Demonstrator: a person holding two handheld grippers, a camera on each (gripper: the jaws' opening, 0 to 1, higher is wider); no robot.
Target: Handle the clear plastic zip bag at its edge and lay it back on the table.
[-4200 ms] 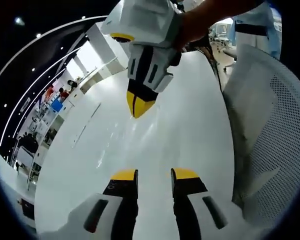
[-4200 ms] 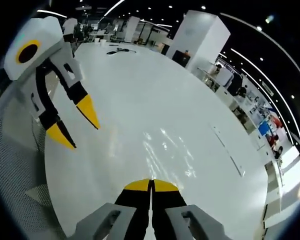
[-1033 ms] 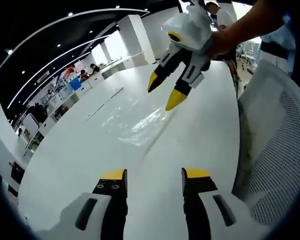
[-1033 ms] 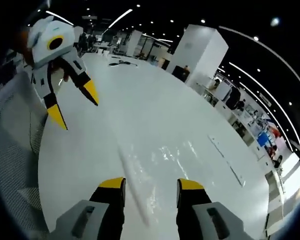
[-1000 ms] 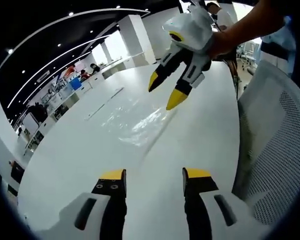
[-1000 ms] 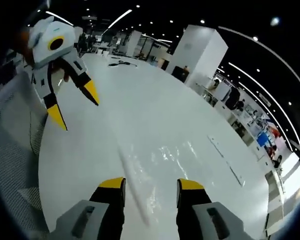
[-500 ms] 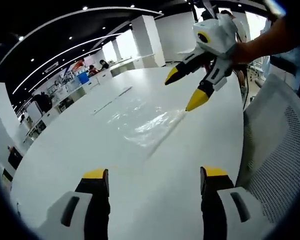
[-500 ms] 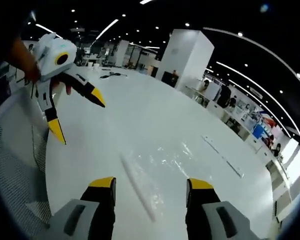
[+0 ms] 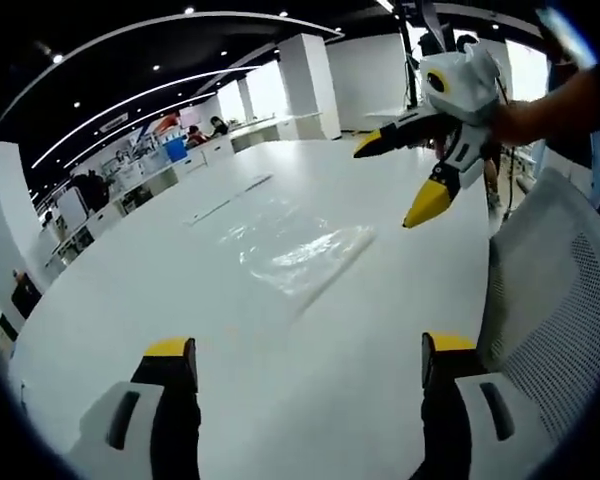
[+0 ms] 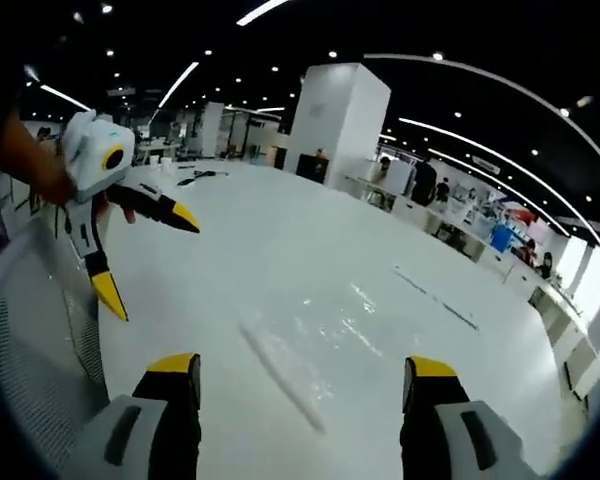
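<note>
The clear plastic zip bag (image 9: 302,256) lies flat on the white table (image 9: 280,400), its zip edge toward the right. In the right gripper view the zip bag (image 10: 310,345) rests ahead between my jaws, touching neither. My left gripper (image 9: 307,355) is open, jaws wide apart, well short of the bag. My right gripper (image 10: 298,368) is open too, raised above the table. The right gripper (image 9: 408,180) hangs open above the bag's right edge in the left gripper view. The left gripper (image 10: 145,250) stands open at left in the right gripper view.
A white mesh chair back (image 9: 550,310) sits at the table's right edge, and the chair (image 10: 35,320) shows at left in the right gripper view. Thin strips (image 10: 435,297) lie farther out on the table. Small dark items (image 10: 202,176) lie at its far end.
Both grippers have opened wider and drawn up and back from the bag. The bag lies still on the table.
</note>
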